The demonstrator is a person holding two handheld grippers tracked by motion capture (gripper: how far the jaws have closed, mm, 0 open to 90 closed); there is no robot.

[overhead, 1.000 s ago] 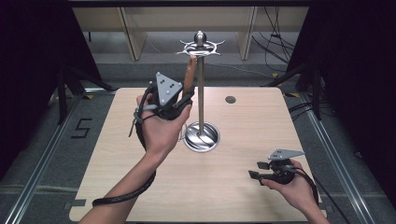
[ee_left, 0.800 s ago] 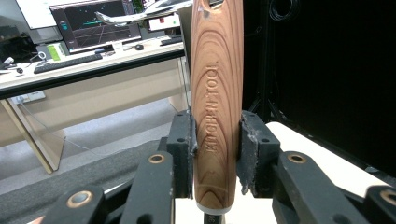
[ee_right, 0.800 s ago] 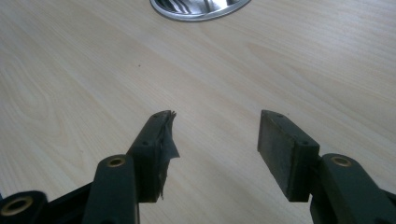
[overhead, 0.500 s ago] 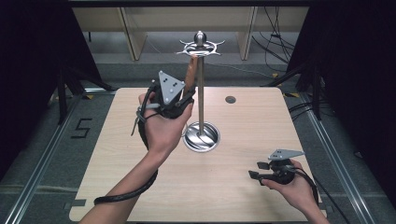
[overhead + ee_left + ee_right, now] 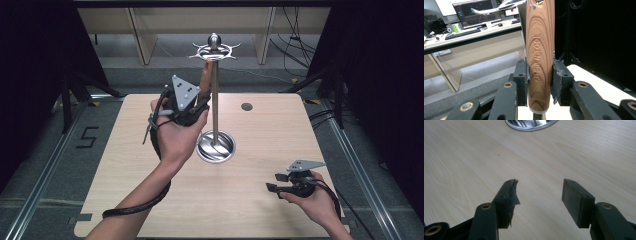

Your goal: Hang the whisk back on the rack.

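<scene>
Resting low at the near right corner of the worktop (image 5: 125, 165), the right gripper (image 5: 274, 182) lies in the person's right hand (image 5: 312, 200), pointing left across the pale wood surface. In the right gripper view its jaws stand well apart with only bare wood between them; the left pad carries a torn, ragged edge. The cable trails off behind the hand toward the near edge.

Farther in, left of centre, the person's left hand (image 5: 175, 135) holds the left gripper (image 5: 202, 102) raised above the worktop, the grey three-cornered plate facing the camera. Its jaws are clamped on the wooden handle (image 5: 540, 55) of a kitchen utensil, held upright. In the left gripper view both pads press on the lower part of the handle, which bears the lettering "KITCHEN TOOL" running along its length, and a light collar shows at its bottom end. The handle's top reaches close under the stand's crown, just beside the pole; whether it hangs on a hook cannot be told.

At mid-worktop stands the metal utensil stand (image 5: 215, 95): a round polished base, a thin upright pole and a ring of hooks with a ball knob on top. Beyond it, a small dark disc (image 5: 246, 106) sits in the surface near the far edge.
</scene>
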